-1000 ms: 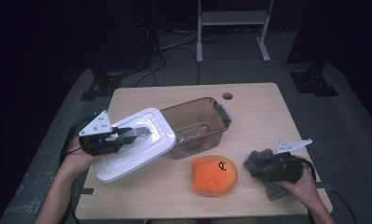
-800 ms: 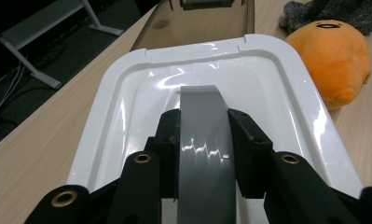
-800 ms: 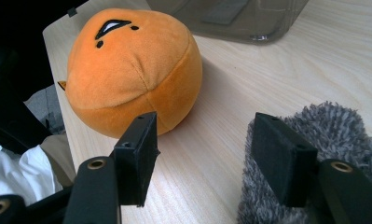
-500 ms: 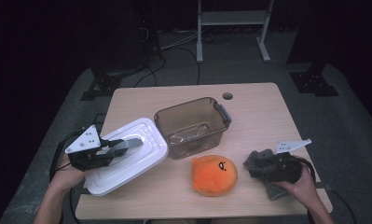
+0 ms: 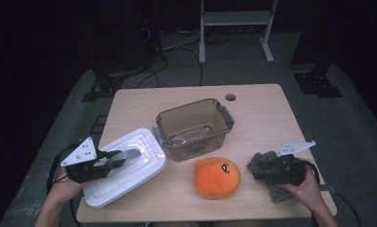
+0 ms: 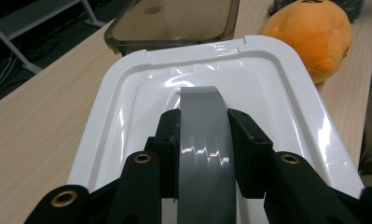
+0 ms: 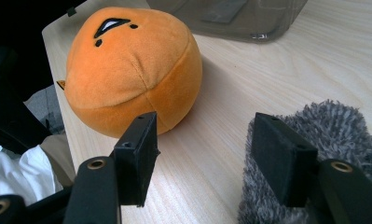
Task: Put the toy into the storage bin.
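Observation:
A white plastic lid [image 5: 141,144] [image 6: 263,79] lies low at the table's front left, its near corner over the edge. My left gripper [image 5: 125,155] [image 6: 203,128] is shut on the lid's grey handle [image 6: 204,140]. The clear brown container [image 5: 193,125] [image 6: 174,18] stands open in the middle, just right of the lid. An orange plush [image 5: 218,177] [image 7: 132,65] sits in front of it. My right gripper [image 5: 256,168] [image 7: 202,149] stands open on the table right of the plush, with nothing between its jaws. A grey fuzzy toy [image 5: 277,193] [image 7: 335,135] lies against its right jaw.
The wooden table [image 5: 261,123] has a small round hole [image 5: 230,97] near its far edge. A white metal stand [image 5: 233,19] and cables are on the dark floor behind the table.
My left gripper has carried the white lid leftward and down, away from the container toward the table's front left corner. The right gripper, plush and container have not moved.

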Tool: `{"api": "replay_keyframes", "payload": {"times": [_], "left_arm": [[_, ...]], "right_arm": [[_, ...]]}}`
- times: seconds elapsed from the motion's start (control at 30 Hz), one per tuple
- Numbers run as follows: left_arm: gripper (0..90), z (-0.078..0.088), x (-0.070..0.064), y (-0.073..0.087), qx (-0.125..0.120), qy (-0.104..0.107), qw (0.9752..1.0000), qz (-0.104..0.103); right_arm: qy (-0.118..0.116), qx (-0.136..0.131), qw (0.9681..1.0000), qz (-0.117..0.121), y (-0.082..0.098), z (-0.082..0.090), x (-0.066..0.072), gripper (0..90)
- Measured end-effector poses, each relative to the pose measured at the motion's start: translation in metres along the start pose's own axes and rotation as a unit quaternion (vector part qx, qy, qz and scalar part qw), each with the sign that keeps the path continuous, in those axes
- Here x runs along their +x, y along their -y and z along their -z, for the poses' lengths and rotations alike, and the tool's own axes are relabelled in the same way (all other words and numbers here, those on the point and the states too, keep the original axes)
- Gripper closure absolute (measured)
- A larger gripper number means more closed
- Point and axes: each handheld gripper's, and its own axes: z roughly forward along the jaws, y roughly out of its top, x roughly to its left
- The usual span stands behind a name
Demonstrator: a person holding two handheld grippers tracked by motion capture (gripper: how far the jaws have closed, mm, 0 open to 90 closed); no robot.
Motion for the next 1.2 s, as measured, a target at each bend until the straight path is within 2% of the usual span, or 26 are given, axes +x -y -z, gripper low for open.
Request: {"api": "replay_keyframes", "payload": {"times": [0.3, 0.43, 0.57, 0.83, 1.2], "left_arm": [[66.3, -0.003, -0.002, 0.014, 0.004, 0.006, 1.0000, 0.005], [66.3, -0.006, -0.002, 0.022, 0.002, 0.014, 0.9998, 0.015], [66.3, -0.009, -0.003, 0.029, 0.007, 0.012, 0.9997, 0.020], [66.2, -0.024, -0.001, 0.047, 0.024, 0.015, 0.9990, 0.034], [66.2, -0.049, 0.001, 0.060, 0.051, 0.026, 0.9974, 0.043]], "right_arm": [[0.000, 0.000, 1.0000, -0.001, 0.001, 0.000, -0.001, 39.8], [0.000, 0.001, 1.0000, -0.001, 0.001, -0.001, -0.001, 39.8], [0.000, 0.002, 1.0000, -0.002, 0.001, -0.001, -0.001, 39.8], [0.000, 0.003, 1.0000, -0.002, 0.001, -0.001, 0.000, 39.8], [0.000, 0.004, 1.0000, -0.001, 0.001, -0.001, -0.001, 39.8]]}}
